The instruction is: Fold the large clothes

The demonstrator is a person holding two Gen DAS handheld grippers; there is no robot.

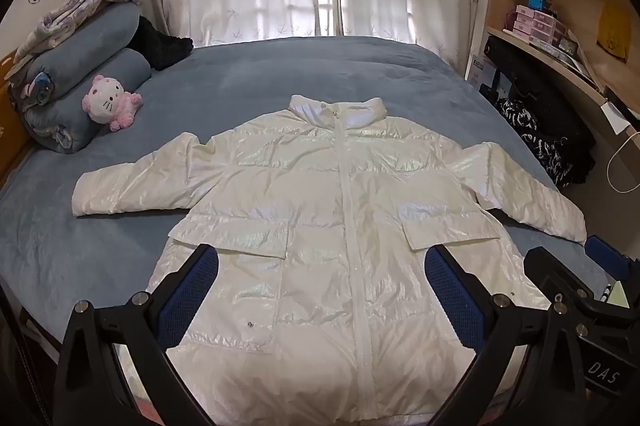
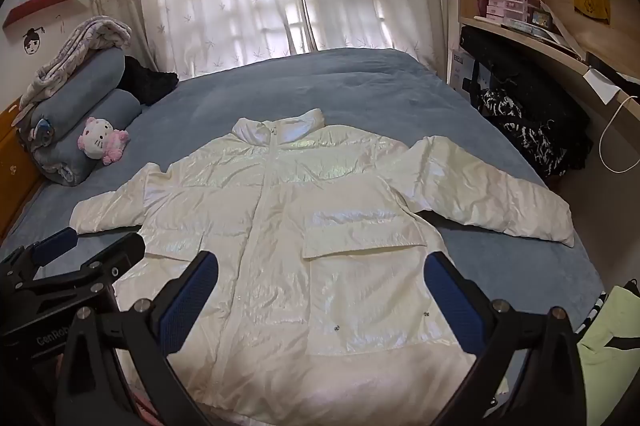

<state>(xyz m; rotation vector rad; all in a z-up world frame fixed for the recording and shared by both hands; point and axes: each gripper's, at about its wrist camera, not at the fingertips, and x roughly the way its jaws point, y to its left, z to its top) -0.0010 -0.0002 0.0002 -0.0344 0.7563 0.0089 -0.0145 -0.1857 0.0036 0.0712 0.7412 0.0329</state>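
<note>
So the big blue-grey fleecy bed [image 1: 280,82] is carrying the whole job here, and the shiny white quilted puffer jacket [image 1: 332,226] is lying flat on it, front up, zipped, collar pointing toward the curtains and both sleeves sticking out sideways. I'm guessing it's going to handle light and squashy but springy, with that glossy shell looking slippery enough that a shallow pinch could slide right off. Best bet is probably grabbing where the fabric doubles up: the left sleeve cuff [image 1: 86,200], the right sleeve cuff [image 2: 556,230], or the hem corners near the bottom edge, rather than the smooth middle panels. The pocket flaps [image 2: 360,236] are looking tempting but they'd likely just lift on their own. The left gripper [image 1: 322,290] is hovering over the lower front with its blue-padded fingers spread wide, holding nothing, and the right gripper [image 2: 322,290] is doing the same, jaws wide apart and empty above the hem area.
</note>
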